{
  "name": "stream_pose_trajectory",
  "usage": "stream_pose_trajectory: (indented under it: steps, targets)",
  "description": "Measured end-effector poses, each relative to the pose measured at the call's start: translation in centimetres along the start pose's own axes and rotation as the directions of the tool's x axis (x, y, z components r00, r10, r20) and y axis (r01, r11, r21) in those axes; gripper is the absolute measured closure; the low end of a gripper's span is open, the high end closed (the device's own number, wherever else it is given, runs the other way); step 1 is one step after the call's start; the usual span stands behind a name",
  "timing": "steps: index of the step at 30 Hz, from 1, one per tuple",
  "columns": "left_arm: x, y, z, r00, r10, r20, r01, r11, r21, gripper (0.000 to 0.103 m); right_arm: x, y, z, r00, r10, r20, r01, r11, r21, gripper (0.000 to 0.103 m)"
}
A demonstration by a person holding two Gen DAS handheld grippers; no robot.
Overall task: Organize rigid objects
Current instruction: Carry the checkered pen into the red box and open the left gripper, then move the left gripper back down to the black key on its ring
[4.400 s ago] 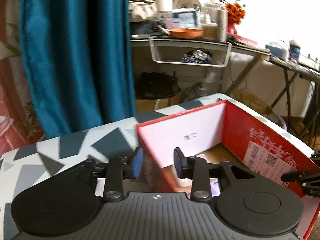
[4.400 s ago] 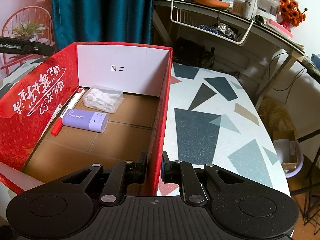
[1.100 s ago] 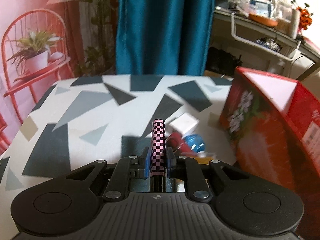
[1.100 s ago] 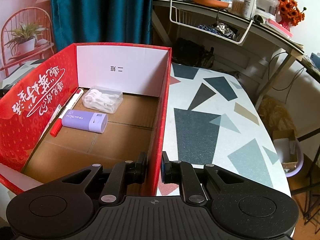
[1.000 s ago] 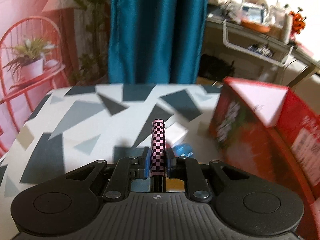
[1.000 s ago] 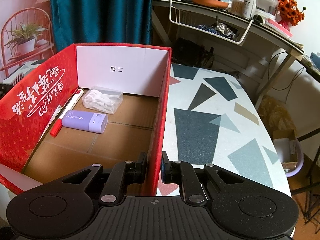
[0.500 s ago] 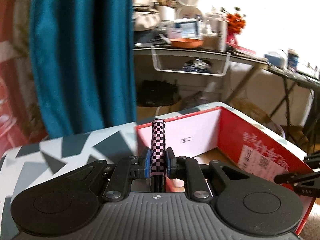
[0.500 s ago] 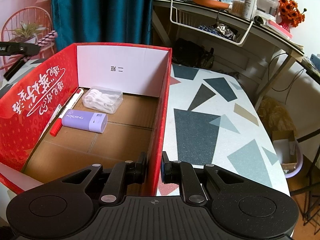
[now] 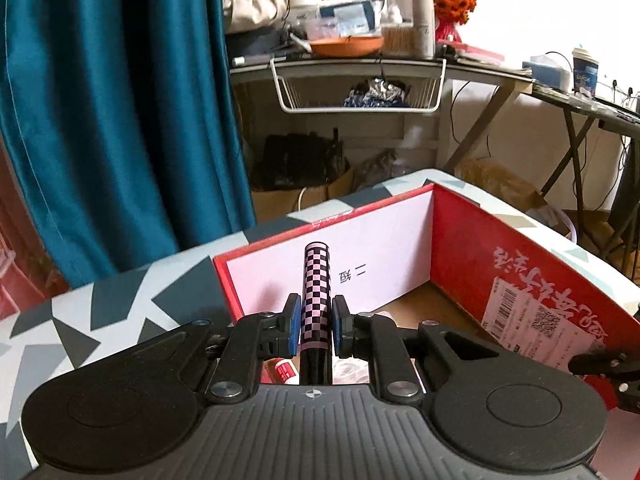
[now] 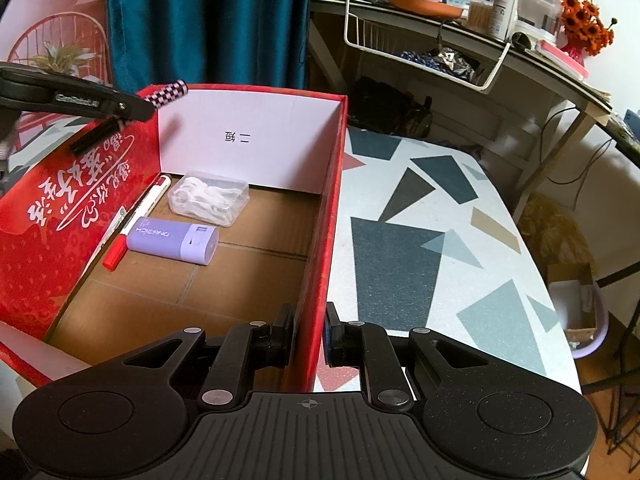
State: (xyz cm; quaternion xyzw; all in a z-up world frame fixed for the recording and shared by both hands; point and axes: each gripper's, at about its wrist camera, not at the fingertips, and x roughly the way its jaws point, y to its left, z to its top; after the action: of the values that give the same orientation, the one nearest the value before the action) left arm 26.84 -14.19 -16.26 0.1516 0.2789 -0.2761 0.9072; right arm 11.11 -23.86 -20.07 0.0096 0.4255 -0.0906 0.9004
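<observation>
Left gripper (image 9: 316, 327) clamps the checkered tube (image 9: 316, 300) above the red box (image 10: 320, 240), ready to drop; right gripper (image 10: 308, 334) pinches its wall between its fingers, steadying it

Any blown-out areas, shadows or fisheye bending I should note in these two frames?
Left wrist view: upper right corner is blown out white; the checkered tube is sharp. Right wrist view: evenly lit, the red box wall bows, and the tube throws a soft shadow on the white end panel.

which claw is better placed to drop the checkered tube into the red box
Left. The left claw already grips the checkered tube above the red box; the right claw is clamped on its wall.
</observation>
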Motion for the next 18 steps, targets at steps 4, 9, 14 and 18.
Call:
stream_pose_trajectory:
  steps: [4, 9, 14, 18]
  targets:
    - [0.6, 0.0, -0.2, 1.000, -0.002, -0.025, 0.002, 1.000, 0.004, 0.086, 0.0, 0.0, 0.0, 1.000, 0.001, 0.000, -0.001, 1.000, -0.002, 0.088]
    - [0.7, 0.3, -0.5, 0.999, -0.026, -0.031, 0.026, 1.000, -0.007, 0.085, 0.0, 0.0, 0.0, 1.000, 0.001, 0.000, -0.001, 1.000, -0.002, 0.088]
    - [0.2, 0.9, -0.5, 0.999, -0.039, -0.020, 0.039, 0.999, -0.022, 0.085, 0.1, 0.0, 0.1, 1.000, 0.002, 0.000, -0.002, 1.000, 0.001, 0.088]
    - [-1.0, 2.1, -0.4, 0.999, -0.036, 0.010, 0.036, 0.997, -0.064, 0.069, 0.1, 0.1, 0.1, 1.000, 0.003, 0.000, -0.003, 1.000, 0.001, 0.088]
